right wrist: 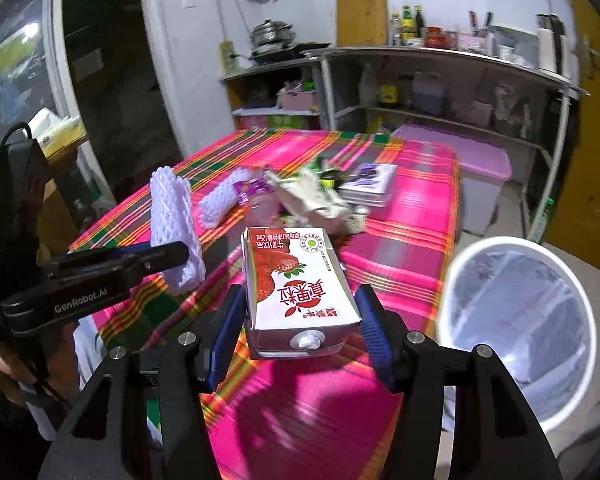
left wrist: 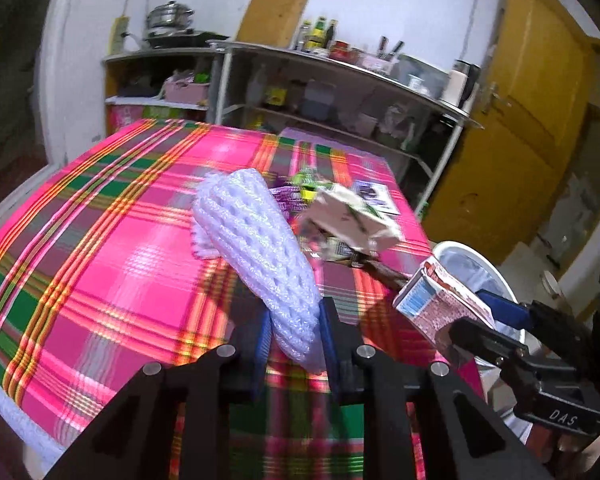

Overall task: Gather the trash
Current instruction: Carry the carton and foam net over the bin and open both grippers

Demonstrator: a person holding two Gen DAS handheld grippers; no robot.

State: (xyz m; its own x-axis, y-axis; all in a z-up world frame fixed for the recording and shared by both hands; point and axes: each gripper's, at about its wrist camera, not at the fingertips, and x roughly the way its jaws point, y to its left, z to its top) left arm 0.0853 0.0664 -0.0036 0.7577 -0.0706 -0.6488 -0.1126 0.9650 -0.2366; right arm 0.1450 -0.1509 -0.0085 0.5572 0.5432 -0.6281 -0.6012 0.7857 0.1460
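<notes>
My left gripper (left wrist: 294, 330) is shut on a white foam fruit net (left wrist: 256, 248) and holds it above the pink plaid tablecloth (left wrist: 112, 240). My right gripper (right wrist: 302, 330) is shut on a red-and-white strawberry milk carton (right wrist: 296, 284) held above the table's right part. In the left wrist view the carton (left wrist: 440, 300) and right gripper (left wrist: 496, 320) appear at the right, near the bin. In the right wrist view the left gripper (right wrist: 156, 258) and its net (right wrist: 172, 220) are at the left. A white lined bin (right wrist: 516, 320) stands on the floor right of the table.
A pile of wrappers, a crumpled white carton (left wrist: 352, 220), a second foam net (right wrist: 220, 196) and a printed leaflet (right wrist: 368, 180) lie mid-table. Metal shelves (left wrist: 340, 92) with kitchenware stand behind. A pink-lidded box (right wrist: 480, 168) and a yellow door (left wrist: 520, 120) are at the right.
</notes>
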